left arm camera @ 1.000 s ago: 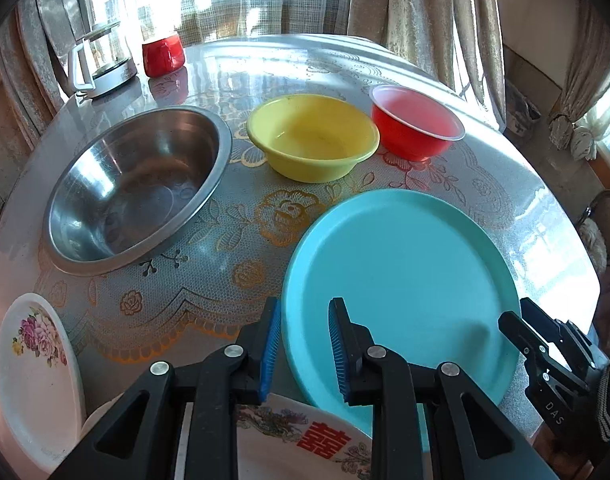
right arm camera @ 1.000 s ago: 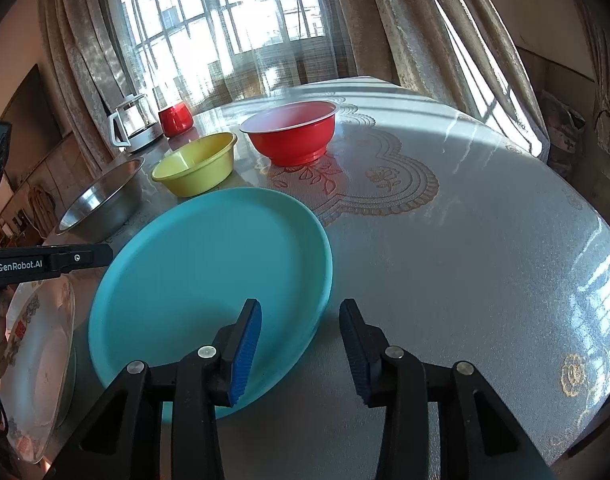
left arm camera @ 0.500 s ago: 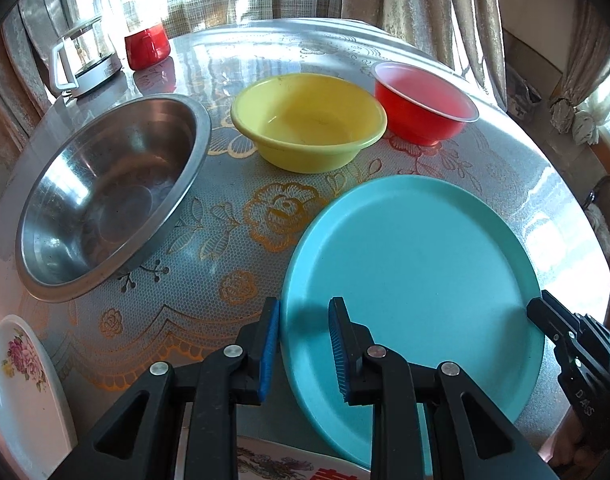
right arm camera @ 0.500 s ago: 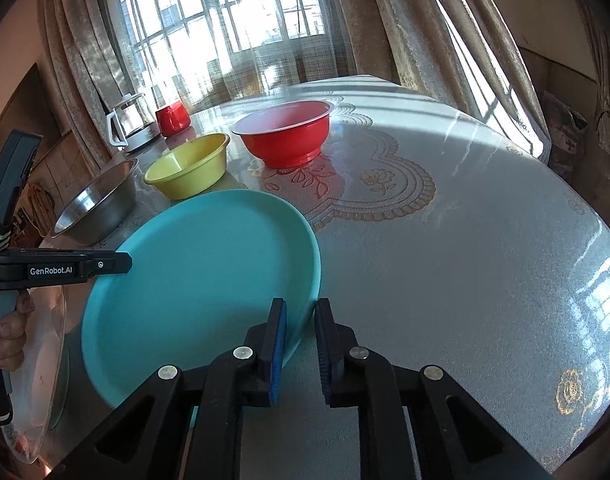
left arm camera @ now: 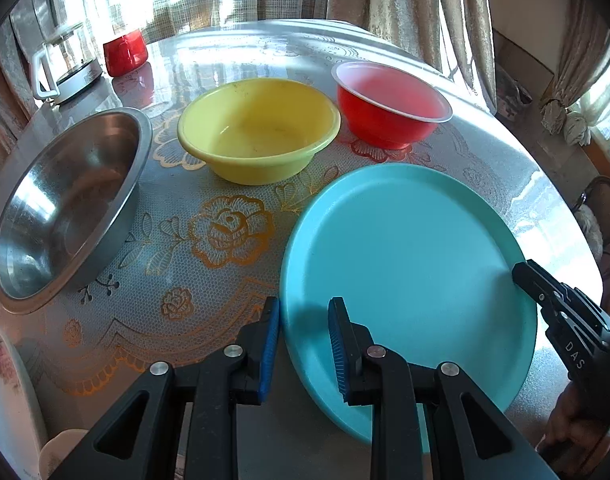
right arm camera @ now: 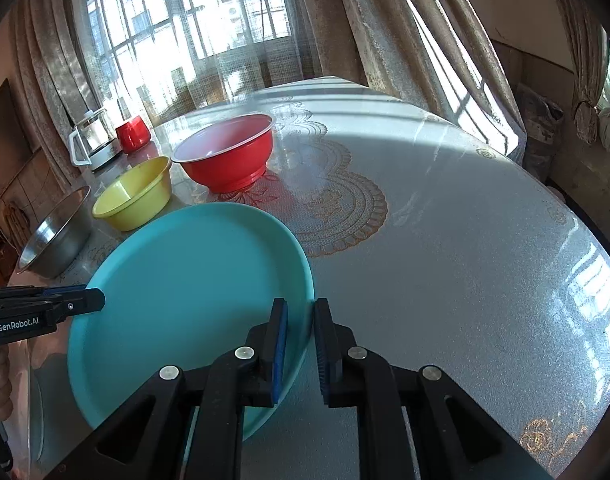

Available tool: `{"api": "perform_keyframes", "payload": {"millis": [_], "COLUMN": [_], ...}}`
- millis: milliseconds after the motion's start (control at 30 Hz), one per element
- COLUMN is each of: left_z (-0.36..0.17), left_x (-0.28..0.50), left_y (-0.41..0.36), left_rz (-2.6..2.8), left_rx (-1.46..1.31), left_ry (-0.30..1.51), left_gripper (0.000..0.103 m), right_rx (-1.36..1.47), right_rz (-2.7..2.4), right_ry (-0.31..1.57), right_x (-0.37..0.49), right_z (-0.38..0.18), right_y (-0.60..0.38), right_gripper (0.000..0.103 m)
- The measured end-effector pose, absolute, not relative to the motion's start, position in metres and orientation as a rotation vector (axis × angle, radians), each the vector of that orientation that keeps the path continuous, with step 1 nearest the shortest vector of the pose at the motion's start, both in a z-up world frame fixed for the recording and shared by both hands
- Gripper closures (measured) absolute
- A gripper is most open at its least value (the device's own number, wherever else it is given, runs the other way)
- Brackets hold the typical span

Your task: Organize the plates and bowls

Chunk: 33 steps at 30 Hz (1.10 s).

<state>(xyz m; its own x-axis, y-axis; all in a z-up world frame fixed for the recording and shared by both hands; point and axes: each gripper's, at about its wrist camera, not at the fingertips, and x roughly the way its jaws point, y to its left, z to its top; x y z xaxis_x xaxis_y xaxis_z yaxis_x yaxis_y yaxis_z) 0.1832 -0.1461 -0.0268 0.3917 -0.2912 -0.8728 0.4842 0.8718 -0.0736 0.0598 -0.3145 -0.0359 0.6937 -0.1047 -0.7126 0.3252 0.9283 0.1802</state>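
Note:
A large teal plate (left arm camera: 409, 264) lies on the round table, also in the right wrist view (right arm camera: 185, 288). My left gripper (left arm camera: 304, 340) is open, its fingers straddling the plate's near left rim. My right gripper (right arm camera: 300, 340) is shut on the plate's right rim and also shows in the left wrist view (left arm camera: 553, 300). Beyond the plate stand a yellow bowl (left arm camera: 259, 128), a red bowl (left arm camera: 389, 110) and a steel bowl (left arm camera: 65, 204).
A floral white plate (left arm camera: 5, 400) lies at the near left table edge. A glass kettle (left arm camera: 65, 68) and a red cup (left arm camera: 125, 56) stand at the back left. The table's right half (right arm camera: 465, 240) carries only the lace-patterned cloth.
My right gripper closed from open onto the teal plate's right rim. My left gripper moved forward over the table to the plate's left rim, staying open.

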Motion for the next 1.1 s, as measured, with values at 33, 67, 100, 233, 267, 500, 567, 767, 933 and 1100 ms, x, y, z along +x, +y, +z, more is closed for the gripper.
{"api": "perform_keyframes", "payload": {"millis": [33, 67, 100, 233, 267, 500, 567, 767, 933, 1100], "left_z": [-0.027, -0.027, -0.027, -0.028, -0.028, -0.028, -0.028, -0.028, -0.026, -0.015], "left_x": [0.183, 0.183, 0.183, 0.179, 0.177, 0.173, 0.171, 0.173, 0.169, 0.156], "left_y": [-0.147, -0.148, -0.148, -0.156, -0.157, -0.157, -0.158, -0.157, -0.151, -0.135], "left_rz": [-0.492, -0.488, -0.486, -0.475, -0.472, -0.455, -0.441, -0.426, -0.433, -0.42], "left_rx": [0.204, 0.198, 0.187, 0.189, 0.19, 0.177, 0.177, 0.138, 0.111, 0.095], "left_ry": [1.058, 1.061, 1.066, 1.067, 1.065, 1.071, 1.069, 1.088, 1.103, 1.059], "left_gripper": [0.078, 0.078, 0.078, 0.078, 0.078, 0.078, 0.078, 0.078, 0.078, 0.078], "right_rx": [0.312, 0.315, 0.313, 0.314, 0.317, 0.315, 0.311, 0.304, 0.329, 0.318], "right_rz": [-0.241, -0.239, -0.238, -0.267, -0.27, -0.277, -0.28, -0.284, -0.273, -0.268], "right_ry": [0.774, 0.778, 0.781, 0.787, 0.786, 0.788, 0.789, 0.791, 0.785, 0.787], "right_x": [0.061, 0.062, 0.063, 0.066, 0.066, 0.068, 0.069, 0.069, 0.068, 0.067], "right_z": [-0.035, -0.035, -0.035, -0.035, -0.035, -0.035, -0.034, -0.034, -0.035, -0.035], "right_y": [-0.317, -0.319, -0.32, -0.324, -0.325, -0.329, -0.329, -0.328, -0.331, -0.33], "right_gripper": [0.09, 0.09, 0.09, 0.09, 0.09, 0.09, 0.09, 0.09, 0.09, 0.087]}}
